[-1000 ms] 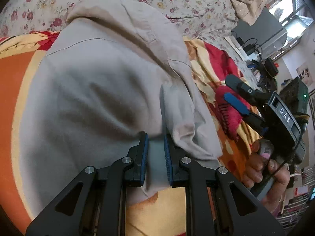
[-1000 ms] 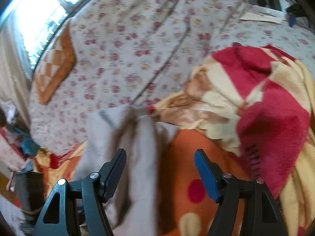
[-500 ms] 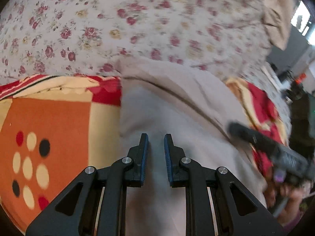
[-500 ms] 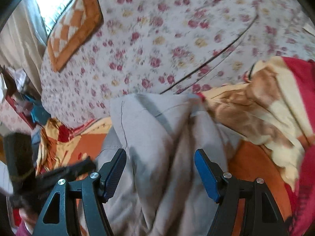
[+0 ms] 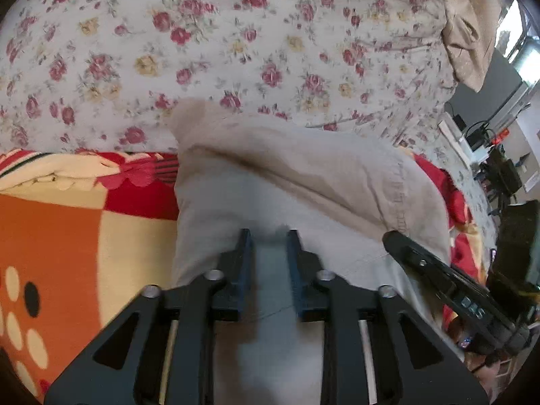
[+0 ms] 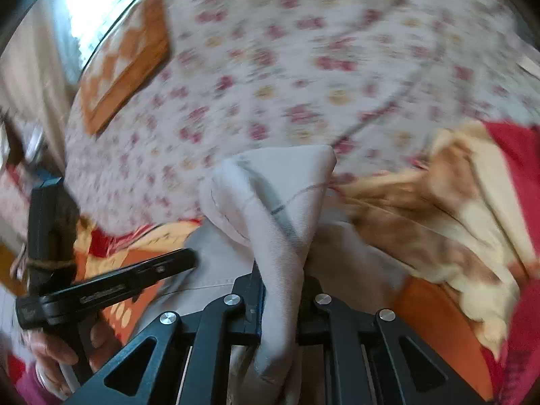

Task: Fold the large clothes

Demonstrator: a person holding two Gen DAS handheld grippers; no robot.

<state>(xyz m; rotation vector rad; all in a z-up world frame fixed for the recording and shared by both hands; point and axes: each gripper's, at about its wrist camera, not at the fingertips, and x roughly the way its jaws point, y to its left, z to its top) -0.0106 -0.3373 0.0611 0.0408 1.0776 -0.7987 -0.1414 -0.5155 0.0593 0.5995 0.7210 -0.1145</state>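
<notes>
A large grey-beige garment point(image 5: 287, 175) lies folded on an orange and red blanket point(image 5: 67, 229), its far end reaching the floral sheet. My left gripper point(image 5: 268, 233) hovers low over the garment's near part. Its jaws are opening, a narrow gap stands between them, and only flat cloth shows below. In the right wrist view a raised fold of the garment point(image 6: 280, 175) runs up between the fingers of my right gripper point(image 6: 281, 270). Those jaws are closing, and the pads pinch the fold. The right gripper's finger point(image 5: 438, 280) reaches in over the garment's right edge.
A floral bedsheet point(image 5: 236, 50) covers the bed beyond the garment. An orange checked pillow point(image 6: 128, 57) lies at the far left. The blanket is bunched up point(image 6: 438, 202) right of the garment. A desk with cables and devices point(image 5: 489, 135) stands past the bed.
The left gripper let go of the fold it held and moved toward the garment's far end, jaws slightly wider. The right gripper swung over the garment and closed from wide open onto a fold.
</notes>
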